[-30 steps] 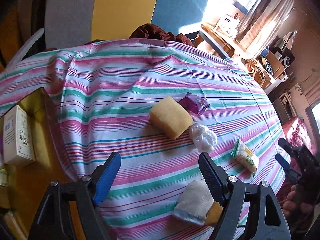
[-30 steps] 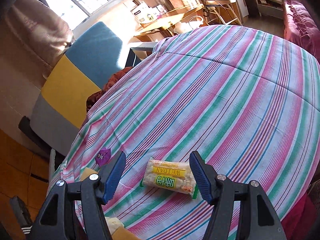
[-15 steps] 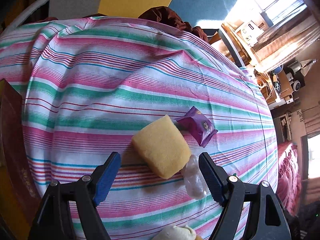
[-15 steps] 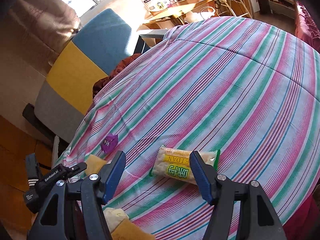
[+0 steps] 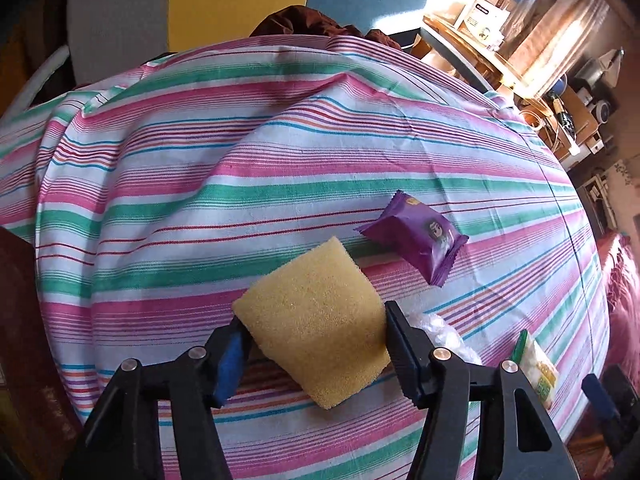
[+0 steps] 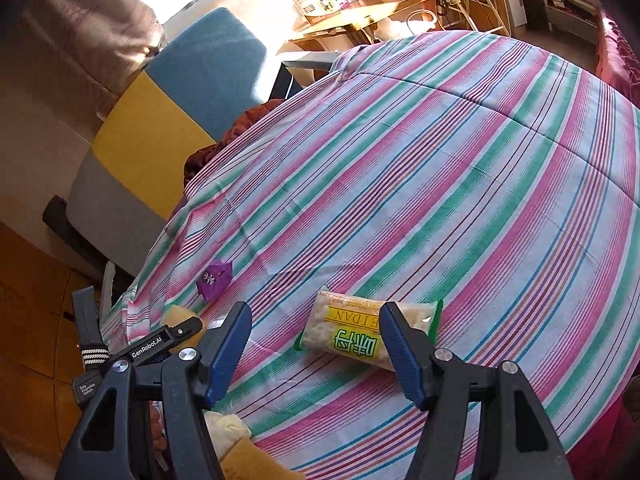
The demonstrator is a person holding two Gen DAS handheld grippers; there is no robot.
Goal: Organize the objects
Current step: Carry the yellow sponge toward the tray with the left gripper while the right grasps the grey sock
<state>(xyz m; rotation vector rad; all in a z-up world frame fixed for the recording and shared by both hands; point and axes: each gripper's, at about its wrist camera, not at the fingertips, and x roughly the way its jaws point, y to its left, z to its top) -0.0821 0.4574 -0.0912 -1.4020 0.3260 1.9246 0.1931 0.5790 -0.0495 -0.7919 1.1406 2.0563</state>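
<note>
A yellow sponge (image 5: 316, 320) lies on the striped tablecloth (image 5: 240, 184). My left gripper (image 5: 316, 322) points steeply down with its jaws closing on the sponge, and both pads touch its sides. The same gripper (image 6: 160, 342) shows at the lower left of the right wrist view. My right gripper (image 6: 316, 320) stands open just above a green and yellow snack packet (image 6: 344, 330), whose right end is hidden behind the right finger (image 6: 400, 344). A purple snack packet (image 5: 416, 240) lies just beyond the sponge.
A clear plastic-wrapped lump (image 5: 440, 330) sits right of the sponge, and a pale cloth bundle (image 6: 224, 428) lies at the near edge. A blue, yellow and grey chair (image 6: 180, 100) with a dark red cloth (image 5: 304, 20) stands behind the table. A cluttered desk (image 6: 360, 12) is farther back.
The left gripper came down and forward over the sponge, and its jaws narrowed from wide apart onto the sponge's sides. The right gripper stayed over the snack packet.
</note>
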